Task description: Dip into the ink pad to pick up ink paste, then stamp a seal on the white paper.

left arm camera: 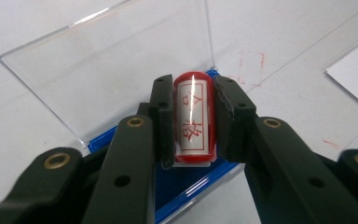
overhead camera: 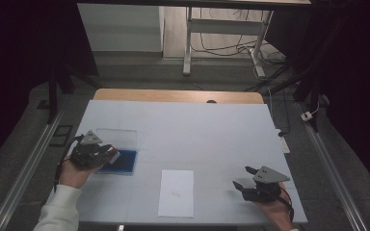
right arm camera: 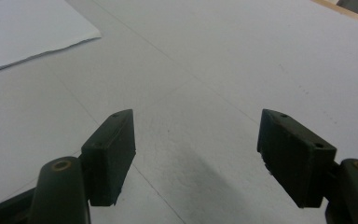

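A red cylindrical stamp [left arm camera: 194, 116] with a white label of red characters is clamped between the pads of my left gripper [left arm camera: 193, 109], just above a blue ink pad case [left arm camera: 200, 182] whose clear lid [left arm camera: 107, 60] lies swung open on the table. In the high view the left gripper [overhead camera: 107, 153] sits at the table's left over the blue case [overhead camera: 123, 161], with the stamp [overhead camera: 112, 154] at its tip. My right gripper [right arm camera: 196, 154] is open above bare table, nothing between its pads; it rests at the front right [overhead camera: 242, 177].
A white sheet of paper [overhead camera: 176, 192] lies at the front middle of the white table [overhead camera: 202, 130]; its corner is in the right gripper view [right arm camera: 23, 28]. Faint red stamp marks [left arm camera: 251, 60] dot the tabletop. A table frame and cables stand on the floor beyond.
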{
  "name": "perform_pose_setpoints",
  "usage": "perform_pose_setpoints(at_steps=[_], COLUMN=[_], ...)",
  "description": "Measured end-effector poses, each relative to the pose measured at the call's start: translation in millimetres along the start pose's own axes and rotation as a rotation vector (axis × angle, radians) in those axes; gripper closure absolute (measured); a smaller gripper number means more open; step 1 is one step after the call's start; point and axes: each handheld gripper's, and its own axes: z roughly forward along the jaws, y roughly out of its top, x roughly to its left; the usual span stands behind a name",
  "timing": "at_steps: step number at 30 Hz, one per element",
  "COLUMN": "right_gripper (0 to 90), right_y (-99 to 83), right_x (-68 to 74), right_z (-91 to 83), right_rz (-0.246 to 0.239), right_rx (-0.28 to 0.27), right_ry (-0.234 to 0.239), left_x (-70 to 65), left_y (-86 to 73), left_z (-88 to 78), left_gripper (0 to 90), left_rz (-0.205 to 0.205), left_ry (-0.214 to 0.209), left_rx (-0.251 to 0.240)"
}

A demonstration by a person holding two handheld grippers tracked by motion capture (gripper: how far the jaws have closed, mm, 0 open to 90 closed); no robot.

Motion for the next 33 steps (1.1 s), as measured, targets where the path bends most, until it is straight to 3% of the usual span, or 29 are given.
perform_pose_setpoints(at_steps=[12,33], right_gripper=[27.2,27.3], right_y=[-1.6,-3.7], right_x=[0.0,0.0], right_z=[-3.0,-3.4], right_rz=[0.005,0.006], right_rx=[-0.009,-0.010], right_ry=[0.001,0.009], left_x=[-12.7,-49.0], left_y=[11.3,31.4], left_z=[-7.9,-16.6], left_gripper=[70.3,70.3], left_rz=[0.025,0.126], left_ry=[-0.053,-0.137], left_rx=[-0.062,-0.126])
